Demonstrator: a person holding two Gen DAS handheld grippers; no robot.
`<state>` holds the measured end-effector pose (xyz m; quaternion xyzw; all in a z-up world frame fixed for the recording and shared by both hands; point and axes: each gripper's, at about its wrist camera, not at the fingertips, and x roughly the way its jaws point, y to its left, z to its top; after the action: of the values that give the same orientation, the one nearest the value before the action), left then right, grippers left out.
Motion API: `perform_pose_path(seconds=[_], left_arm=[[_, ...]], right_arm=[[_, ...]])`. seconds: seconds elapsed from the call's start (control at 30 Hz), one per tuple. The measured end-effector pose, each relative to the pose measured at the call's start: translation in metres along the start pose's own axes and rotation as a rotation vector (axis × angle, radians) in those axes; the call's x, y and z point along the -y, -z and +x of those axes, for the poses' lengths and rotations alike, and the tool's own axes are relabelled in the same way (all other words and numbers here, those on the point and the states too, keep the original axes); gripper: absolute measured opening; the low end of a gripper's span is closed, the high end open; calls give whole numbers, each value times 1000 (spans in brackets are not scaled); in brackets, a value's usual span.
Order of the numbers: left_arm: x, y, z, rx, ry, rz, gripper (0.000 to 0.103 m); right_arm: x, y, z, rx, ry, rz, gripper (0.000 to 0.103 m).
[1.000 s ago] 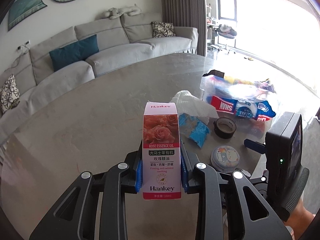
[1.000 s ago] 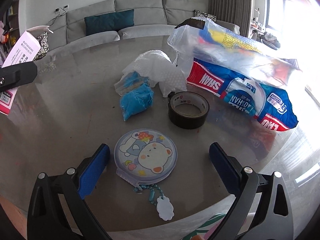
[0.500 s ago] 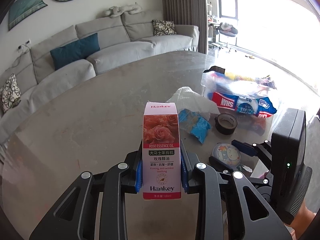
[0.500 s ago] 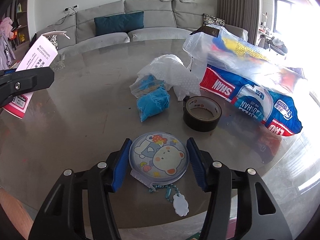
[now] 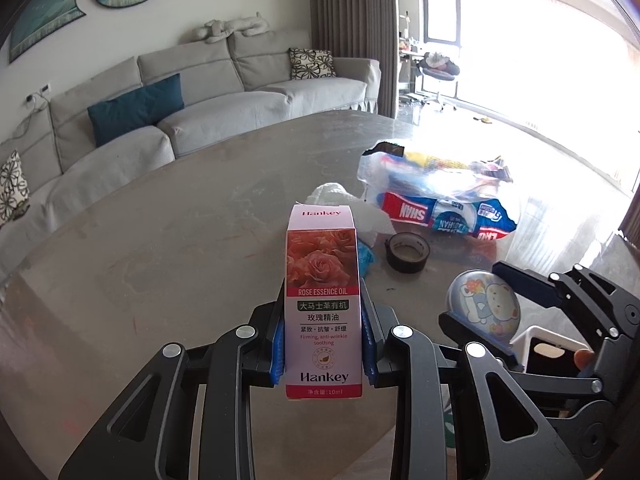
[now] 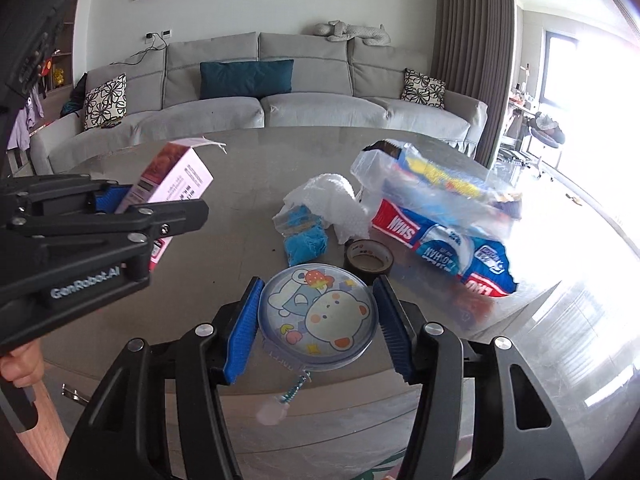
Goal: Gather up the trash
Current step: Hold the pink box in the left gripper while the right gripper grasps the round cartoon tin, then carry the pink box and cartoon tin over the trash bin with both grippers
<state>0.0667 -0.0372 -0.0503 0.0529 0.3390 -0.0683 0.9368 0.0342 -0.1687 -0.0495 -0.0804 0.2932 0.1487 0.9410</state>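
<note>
— Where's the open room?

— From my left view, bare table (image 5: 168, 240) runs from nine to twelve o'clock; its rim curves past below me at six.

— Your jaws?

— My left gripper (image 5: 323, 344) is clenched on the pink carton (image 5: 322, 300) — long axis upright, "Hankey" top pointing at twelve. My right gripper (image 6: 316, 324) grasps the round cartoon tin (image 6: 318, 322) by its edges, lifted off the table, face up, charm dangling at six.

— Clutter?

— Tape roll (image 6: 369, 258), blue packet (image 6: 304, 236) and plastic bag (image 6: 436, 196) crowd twelve to two in my right view.
</note>
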Motion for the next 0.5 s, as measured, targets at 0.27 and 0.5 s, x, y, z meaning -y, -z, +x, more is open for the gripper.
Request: perform_pose_path(seconds=[0.27, 0.5], left_arm=[[58, 8, -13, 4, 95, 46, 31], [131, 25, -14, -20, 198, 111, 31]], right_arm=[[42, 23, -55, 13, 116, 36, 57], [83, 57, -102, -9, 222, 92, 57]])
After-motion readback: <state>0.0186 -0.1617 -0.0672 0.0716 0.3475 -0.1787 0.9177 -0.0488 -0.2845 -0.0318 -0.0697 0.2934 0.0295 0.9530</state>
